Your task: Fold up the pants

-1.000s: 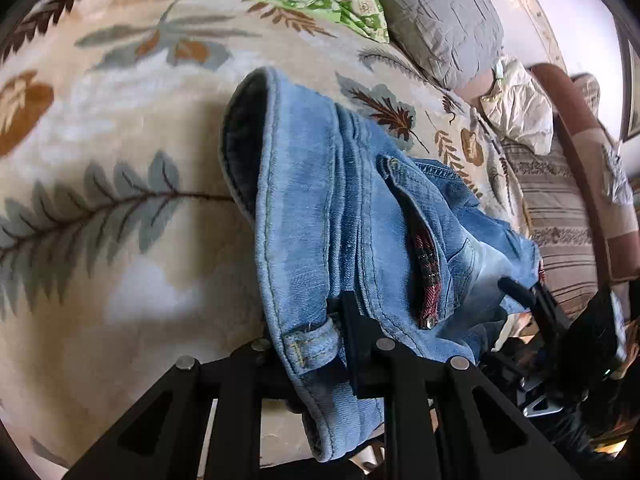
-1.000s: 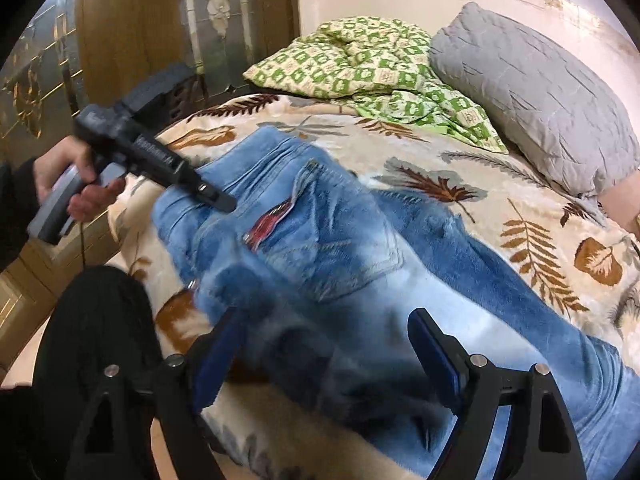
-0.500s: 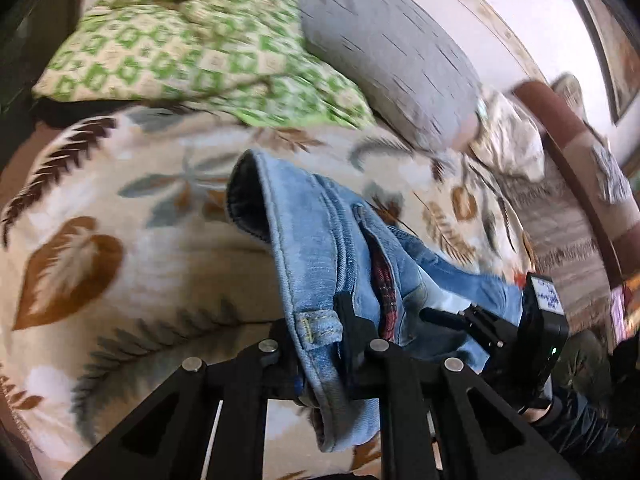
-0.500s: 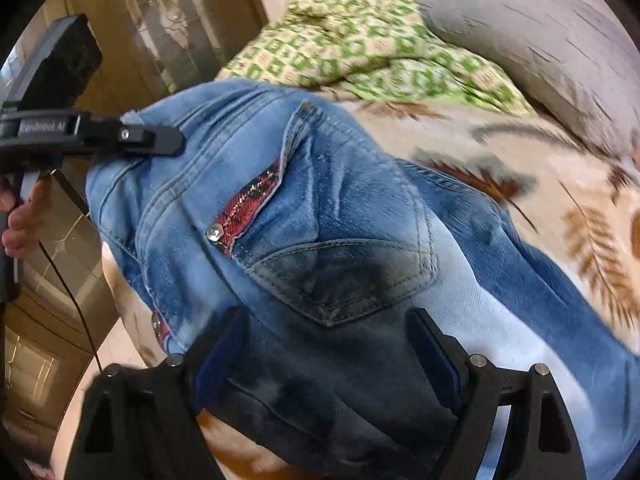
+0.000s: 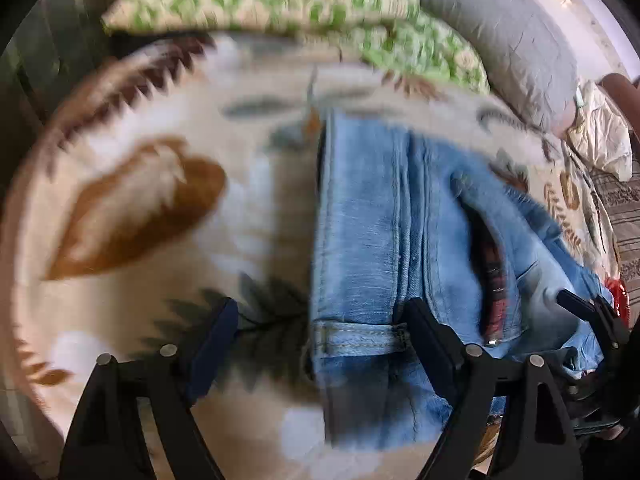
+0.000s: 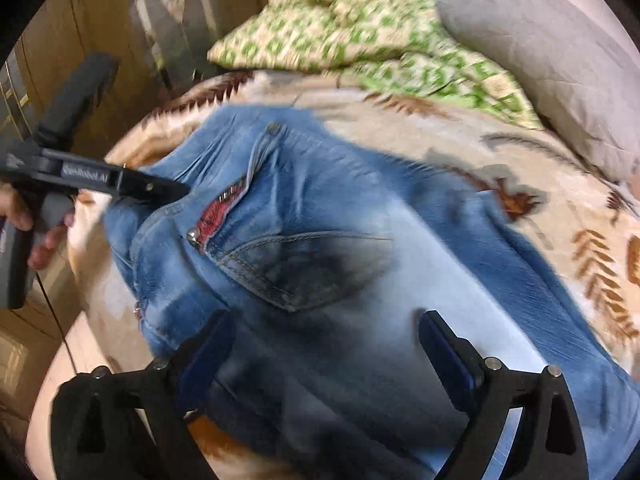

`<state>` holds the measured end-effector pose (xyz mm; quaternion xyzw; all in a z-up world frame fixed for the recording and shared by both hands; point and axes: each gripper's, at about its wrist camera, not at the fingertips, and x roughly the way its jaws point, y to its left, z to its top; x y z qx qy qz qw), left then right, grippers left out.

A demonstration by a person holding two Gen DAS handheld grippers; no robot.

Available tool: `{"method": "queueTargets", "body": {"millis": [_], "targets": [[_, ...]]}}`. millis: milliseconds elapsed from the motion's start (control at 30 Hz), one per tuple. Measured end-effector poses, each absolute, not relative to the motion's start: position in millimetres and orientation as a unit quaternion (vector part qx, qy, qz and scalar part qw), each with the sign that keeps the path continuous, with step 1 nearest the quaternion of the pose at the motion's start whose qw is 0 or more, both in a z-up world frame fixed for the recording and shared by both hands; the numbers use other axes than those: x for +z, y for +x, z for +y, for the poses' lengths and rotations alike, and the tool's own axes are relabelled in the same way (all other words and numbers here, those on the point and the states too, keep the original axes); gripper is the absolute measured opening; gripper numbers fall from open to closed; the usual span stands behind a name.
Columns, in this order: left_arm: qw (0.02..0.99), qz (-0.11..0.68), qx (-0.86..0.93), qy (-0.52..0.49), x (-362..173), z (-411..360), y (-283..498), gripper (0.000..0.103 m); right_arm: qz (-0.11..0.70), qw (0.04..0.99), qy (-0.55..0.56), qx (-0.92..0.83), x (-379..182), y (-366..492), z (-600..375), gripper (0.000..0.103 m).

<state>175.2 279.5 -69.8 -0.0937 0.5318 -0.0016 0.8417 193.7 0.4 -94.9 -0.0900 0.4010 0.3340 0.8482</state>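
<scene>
Light blue jeans (image 5: 384,248) lie on the leaf-patterned blanket (image 5: 132,216), waistband toward me, back pocket (image 6: 308,268) facing up in the right wrist view. My left gripper (image 5: 320,332) is open, its jaws wide apart at the waistband's belt loop (image 5: 360,338), holding nothing. My right gripper (image 6: 320,344) is open over the seat of the jeans (image 6: 400,240), jaws spread on either side of the denim. The left gripper also shows in the right wrist view (image 6: 160,190), its tip at the waistband.
A green checked quilt (image 6: 360,36) and a grey pillow (image 6: 552,64) lie at the head of the bed. A wooden wardrobe (image 6: 80,40) stands left of the bed. A brown striped sofa (image 5: 624,216) is at the right edge.
My left gripper has opened and let go of the waistband. The jeans have dropped flat onto the blanket. The right gripper stays open over the seat.
</scene>
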Motion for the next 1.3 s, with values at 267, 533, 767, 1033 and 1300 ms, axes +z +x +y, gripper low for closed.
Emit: {"method": "queueTargets", "body": {"millis": [267, 533, 767, 1033, 1300], "targets": [[0.883, 0.461, -0.083, 0.021, 1.8, 178.6, 150.3, 0.095, 0.375, 0.885, -0.023, 0.274, -73.8, 157.5, -133.0, 0.095], [0.85, 0.408, -0.311, 0.117, 9.9, -2.0, 163.1, 0.095, 0.383, 0.901, 0.144, 0.143, -117.9, 114.4, -333.1, 0.095], [0.806, 0.418, -0.383, 0.171, -8.9, -104.9, 182.0, 0.095, 0.4, 0.876, 0.255, 0.084, -160.4, 113.7, -418.3, 0.094], [0.782, 0.435, -0.403, 0.191, -20.0, -146.9, 200.3, 0.095, 0.405, 0.872, 0.259, 0.098, -186.7, 140.9, -411.2, 0.046], [0.702, 0.421, -0.509, 0.268, -42.9, -239.5, 193.9, 0.095, 0.396, 0.878, 0.24, 0.119, -190.3, 138.7, -407.2, 0.027]]}}
